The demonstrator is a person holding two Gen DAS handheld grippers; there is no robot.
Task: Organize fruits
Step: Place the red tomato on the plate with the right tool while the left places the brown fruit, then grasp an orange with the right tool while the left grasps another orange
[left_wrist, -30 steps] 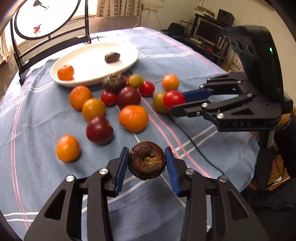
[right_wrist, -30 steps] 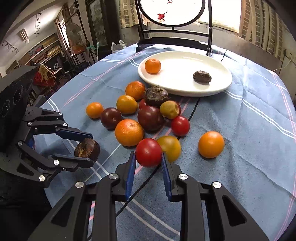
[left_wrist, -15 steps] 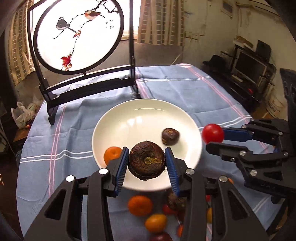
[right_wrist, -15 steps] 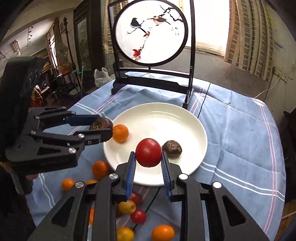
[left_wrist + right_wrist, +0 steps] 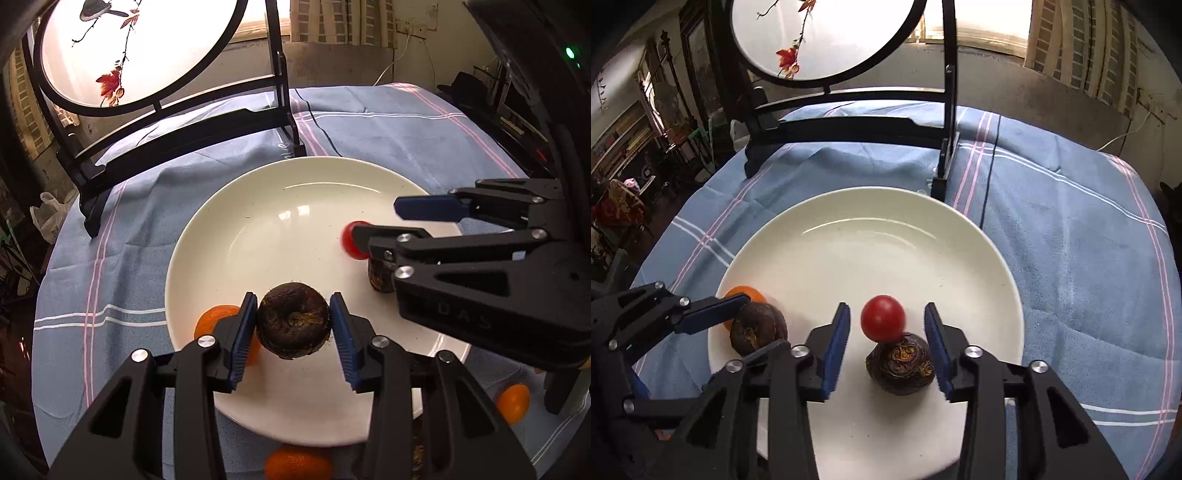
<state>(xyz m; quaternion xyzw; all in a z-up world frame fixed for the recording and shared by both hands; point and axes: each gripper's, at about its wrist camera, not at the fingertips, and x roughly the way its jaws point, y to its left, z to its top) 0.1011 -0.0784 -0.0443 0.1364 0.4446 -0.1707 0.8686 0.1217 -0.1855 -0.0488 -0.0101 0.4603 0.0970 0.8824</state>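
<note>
The left gripper (image 5: 293, 334) is clamped on a dark brown wrinkled fruit (image 5: 293, 320), which looks like a passion fruit or mangosteen; I cannot tell which one. Both blue pads touch its sides, and it hangs above the near part of the white plate (image 5: 258, 229). Just behind the left pad, an orange mandarin (image 5: 214, 319) lies at the plate's near-left rim.

The right gripper (image 5: 886, 341) has its jaws spread apart, with a clear gap on each side of the red tomato (image 5: 882, 322). Neither blue pad touches the tomato. It sits at the top edge of a second dark wrinkled fruit (image 5: 901, 363), which rests on the plate (image 5: 886, 240) between the open fingers; whether the tomato lies on the plate or is in the air is not clear. In the left wrist view the tomato (image 5: 354, 240) appears slightly blurred beside the right gripper's lower finger.

The plate stands on a blue tablecloth (image 5: 1071, 258) with pink and white stripes. Behind it is a black stand with a round painted screen (image 5: 136, 48). More orange fruits lie on the cloth near the plate's front edge: one (image 5: 299, 461) below the rim and one (image 5: 513, 402) at the right.
</note>
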